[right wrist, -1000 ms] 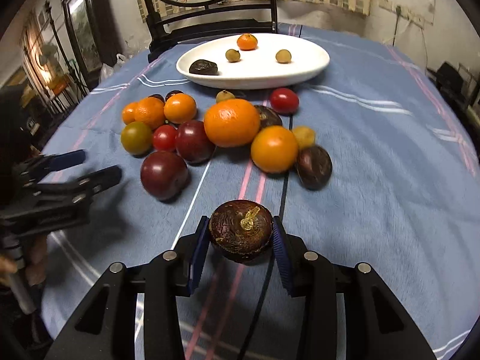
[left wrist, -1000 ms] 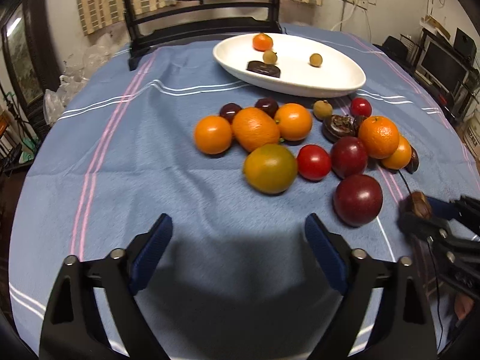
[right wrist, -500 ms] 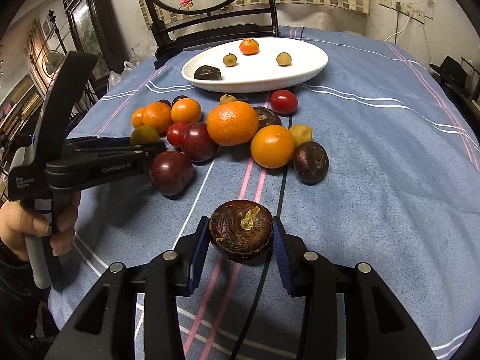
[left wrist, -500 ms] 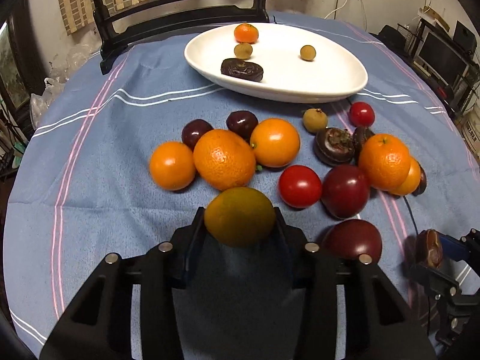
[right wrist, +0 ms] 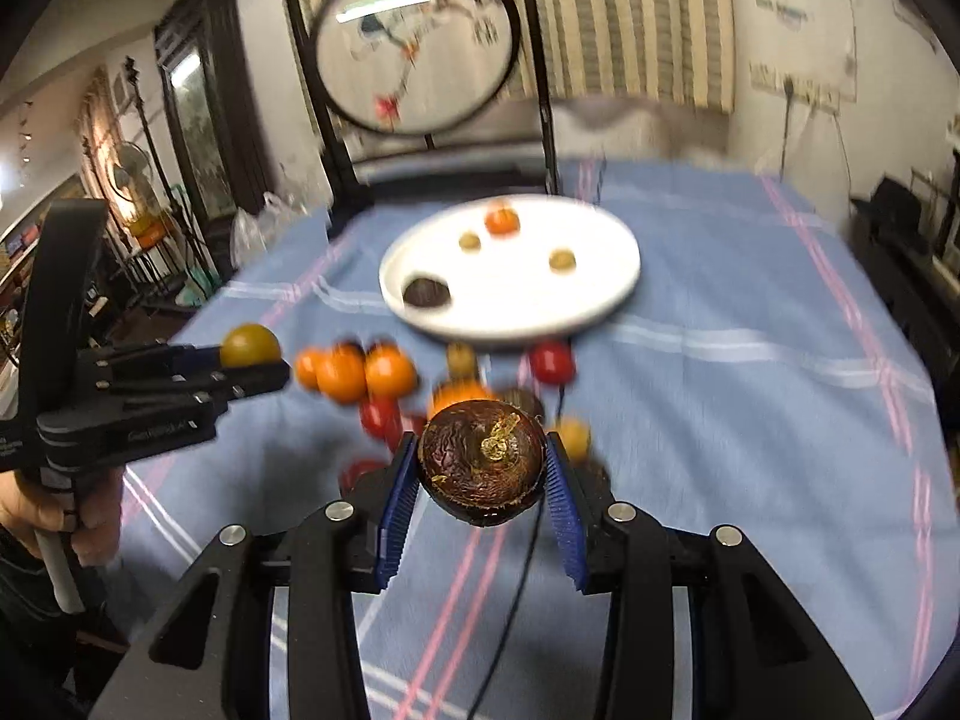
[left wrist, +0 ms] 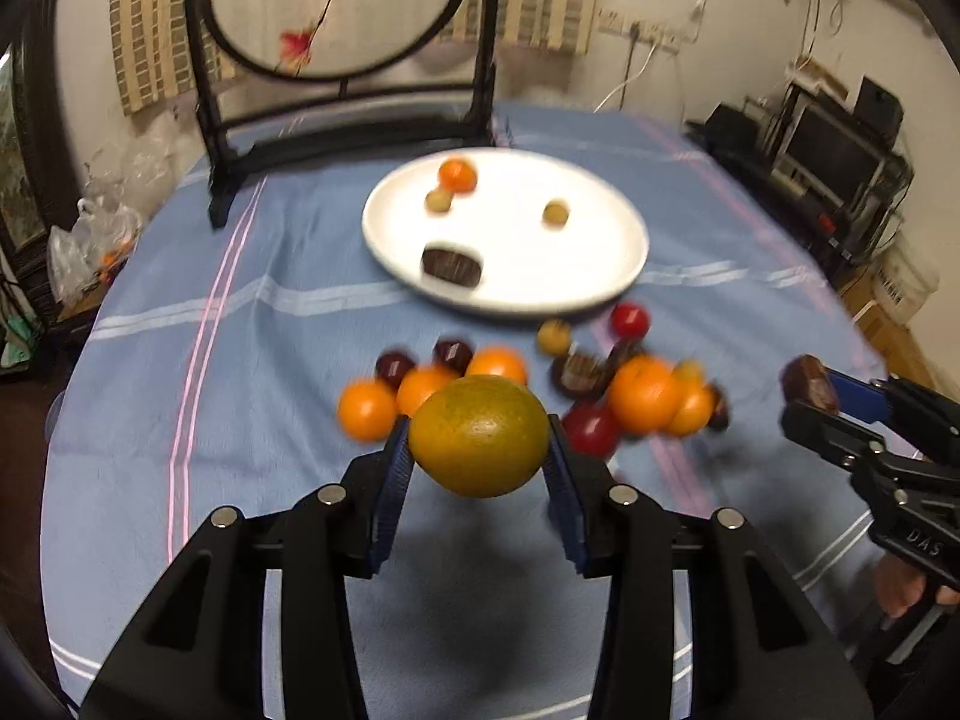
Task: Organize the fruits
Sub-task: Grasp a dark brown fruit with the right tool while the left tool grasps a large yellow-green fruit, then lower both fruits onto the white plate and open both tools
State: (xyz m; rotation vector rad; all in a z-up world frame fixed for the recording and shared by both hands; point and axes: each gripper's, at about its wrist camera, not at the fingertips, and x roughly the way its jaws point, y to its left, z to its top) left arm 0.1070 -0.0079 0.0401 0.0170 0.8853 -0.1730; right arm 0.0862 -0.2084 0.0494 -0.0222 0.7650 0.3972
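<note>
My left gripper (left wrist: pixel 479 456) is shut on a green-yellow citrus fruit (left wrist: pixel 479 435), held above the blue cloth. My right gripper (right wrist: pixel 483 468) is shut on a dark brown mangosteen (right wrist: pixel 483 462), also lifted off the table. Each gripper shows in the other's view: the right gripper (left wrist: pixel 807 393) at the right edge, the left gripper (right wrist: pixel 255 360) at the left with the citrus fruit (right wrist: pixel 249 345). A white plate (left wrist: pixel 588 276) farther back holds a small orange, two small tan fruits and a dark mangosteen (left wrist: pixel 450 264). A pile of oranges (left wrist: pixel 642 399), red and dark fruits lies between plate and grippers.
A black wooden stand with a round embroidered screen (left wrist: pixel 336 6) rises at the table's far edge. The blue striped tablecloth (left wrist: pixel 210 360) covers a round table. Electronics and a cabinet (left wrist: pixel 840 156) sit beyond the right side. A hand (right wrist: pixel 78 516) grips the left handle.
The left gripper closed on the green-yellow citrus fruit and lifted it. Both grippers rose and tilted up, so the plate and pile now look farther away. The right still holds the mangosteen.
</note>
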